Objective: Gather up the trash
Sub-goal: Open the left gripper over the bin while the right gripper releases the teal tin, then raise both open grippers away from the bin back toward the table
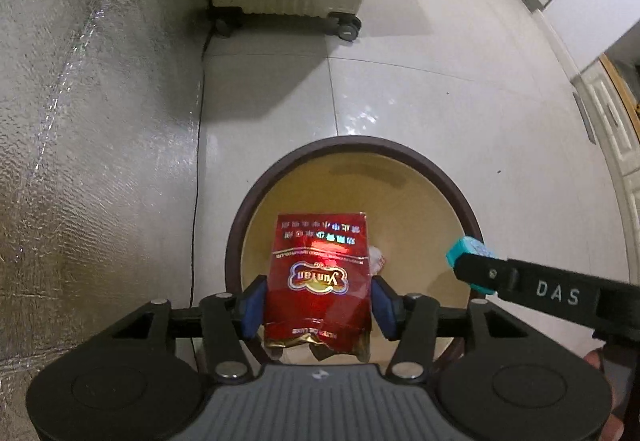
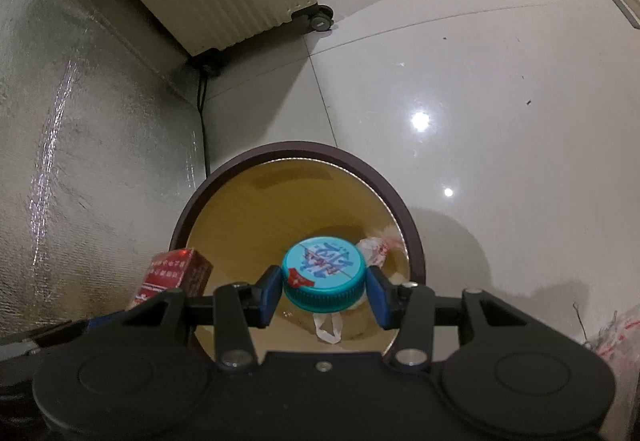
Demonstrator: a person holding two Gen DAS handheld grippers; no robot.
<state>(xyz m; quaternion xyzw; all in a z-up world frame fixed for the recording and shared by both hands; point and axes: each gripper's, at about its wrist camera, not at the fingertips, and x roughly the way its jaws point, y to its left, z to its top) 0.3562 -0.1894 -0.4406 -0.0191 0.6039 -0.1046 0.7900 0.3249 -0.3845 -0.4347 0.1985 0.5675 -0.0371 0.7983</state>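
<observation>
Left gripper (image 1: 318,301), pointing steeply down: its blue pads (image 1: 254,307) stand at either side of a crumpled red foil cigarette pack (image 1: 320,273), the left pad at the pack's edge, the right pad showing a slight gap; whether the pack is gripped or being let go cannot be told. Right gripper (image 2: 324,291): its blue pads (image 2: 269,295) flank a teal ribbed plastic bottle cap (image 2: 323,275), the left pad touching the cap's side, a sliver of space at the right, so the hold looks loose. Both items hang over the mouth of a round bin with a dark brown rim and tan inner wall (image 2: 240,201), standing on a glossy pale tiled floor (image 2: 460,81). Crumpled white plastic wrappers (image 2: 374,249) already lie inside. Judged stage: late, with two pieces above the bin and release pending. A printed plastic bag (image 2: 616,329) on the floor at right may remain.
</observation>
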